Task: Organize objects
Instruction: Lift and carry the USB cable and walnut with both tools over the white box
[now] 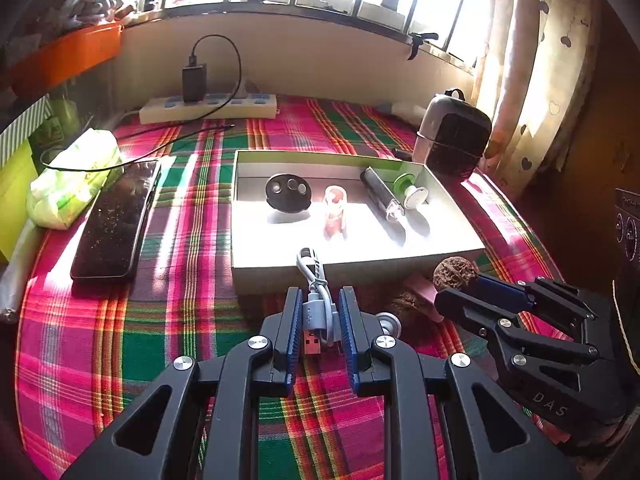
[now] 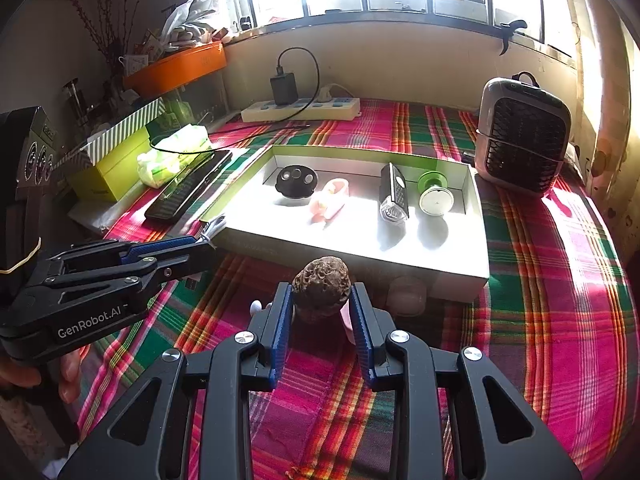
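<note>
A plaid cloth (image 1: 120,340) covers the table, and on it, toward the far right, sits a shallow white tray (image 1: 256,264) already holding a black disc (image 1: 288,193), a pink figurine (image 1: 335,212), a dark bottle (image 1: 380,194) and a green-and-white spool (image 1: 410,190).

Just short of the tray's near wall, the left gripper (image 1: 320,316) is clenched on a coiled grey USB cable (image 1: 318,304), its loop reaching over the near wall. The right gripper (image 2: 320,304) grips a wrinkled walnut (image 2: 322,286), also just before the near wall.

Both loads probably go into the tray. Lift each clear of the wall first, then set it on bare floor near the front, apart from the standing items. The walnut may roll, so release it low; the cable may spring open, so lay it flat.
</note>
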Demonstrator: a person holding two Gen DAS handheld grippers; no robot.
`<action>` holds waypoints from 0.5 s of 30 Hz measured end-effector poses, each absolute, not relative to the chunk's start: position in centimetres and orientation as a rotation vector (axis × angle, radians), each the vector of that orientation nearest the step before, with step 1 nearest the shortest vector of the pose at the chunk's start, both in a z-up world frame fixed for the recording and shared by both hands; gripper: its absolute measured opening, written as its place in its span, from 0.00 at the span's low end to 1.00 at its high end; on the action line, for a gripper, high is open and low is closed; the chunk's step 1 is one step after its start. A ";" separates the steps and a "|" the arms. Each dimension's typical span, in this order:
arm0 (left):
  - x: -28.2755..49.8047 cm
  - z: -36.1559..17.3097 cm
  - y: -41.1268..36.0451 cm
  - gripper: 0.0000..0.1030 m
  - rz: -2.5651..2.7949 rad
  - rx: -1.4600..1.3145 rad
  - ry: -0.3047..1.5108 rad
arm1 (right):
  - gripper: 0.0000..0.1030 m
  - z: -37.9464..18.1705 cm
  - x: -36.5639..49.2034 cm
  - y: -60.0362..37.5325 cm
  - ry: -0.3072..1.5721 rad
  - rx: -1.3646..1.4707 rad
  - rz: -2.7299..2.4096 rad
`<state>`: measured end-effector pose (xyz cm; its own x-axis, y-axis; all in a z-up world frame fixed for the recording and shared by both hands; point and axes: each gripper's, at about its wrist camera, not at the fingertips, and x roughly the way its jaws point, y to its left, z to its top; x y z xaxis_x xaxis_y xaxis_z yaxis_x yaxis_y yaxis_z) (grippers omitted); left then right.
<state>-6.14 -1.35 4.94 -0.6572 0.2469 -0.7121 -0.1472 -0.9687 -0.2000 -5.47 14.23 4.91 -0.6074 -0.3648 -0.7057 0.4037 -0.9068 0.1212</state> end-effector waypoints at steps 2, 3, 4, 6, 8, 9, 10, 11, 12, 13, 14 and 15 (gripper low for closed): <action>-6.6 5.1 -1.4 0.17 2.664 -1.175 -0.189 | 0.29 5.1 -6.0 14.2 0.067 1.071 -2.485; -6.9 5.1 -1.4 0.17 2.666 -1.175 -0.190 | 0.29 5.2 -6.3 14.2 0.065 1.069 -2.485; -7.1 5.2 -1.4 0.17 2.668 -1.170 -0.188 | 0.29 5.4 -6.6 14.1 0.064 1.067 -2.486; -7.6 5.4 -1.4 0.17 2.674 -1.163 -0.182 | 0.29 5.6 -7.3 14.1 0.063 1.061 -2.487; -8.2 5.4 -1.4 0.17 2.676 -1.163 -0.180 | 0.29 5.8 -8.1 14.0 0.061 1.057 -2.490; -8.5 5.4 -1.5 0.17 2.680 -1.164 -0.179 | 0.29 5.9 -8.5 14.0 0.060 1.059 -2.488; -8.8 5.3 -1.5 0.17 2.680 -1.166 -0.181 | 0.29 5.9 -9.0 13.9 0.058 1.064 -2.487; -9.0 5.3 -1.5 0.17 2.680 -1.166 -0.181 | 0.29 5.9 -9.4 13.9 0.059 1.066 -2.484; -9.4 5.3 -1.5 0.17 2.682 -1.167 -0.179 | 0.29 5.8 -9.8 13.8 0.063 1.069 -2.482; -9.7 5.2 -1.6 0.17 2.684 -1.171 -0.180 | 0.29 5.7 -10.3 13.7 0.068 1.076 -2.481; -10.0 5.1 -1.6 0.17 2.684 -1.174 -0.186 | 0.29 5.6 -10.7 13.6 0.072 1.083 -2.478; -10.3 5.0 -1.7 0.17 2.684 -1.175 -0.189 | 0.29 5.5 -11.2 13.5 0.077 1.088 -2.475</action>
<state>-10.25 -1.68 5.05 -0.6620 0.2371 -0.7110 -0.1349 -0.9708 -0.1982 -11.18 13.53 5.50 -0.5979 -0.3655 -0.7134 0.4091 -0.9045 0.1205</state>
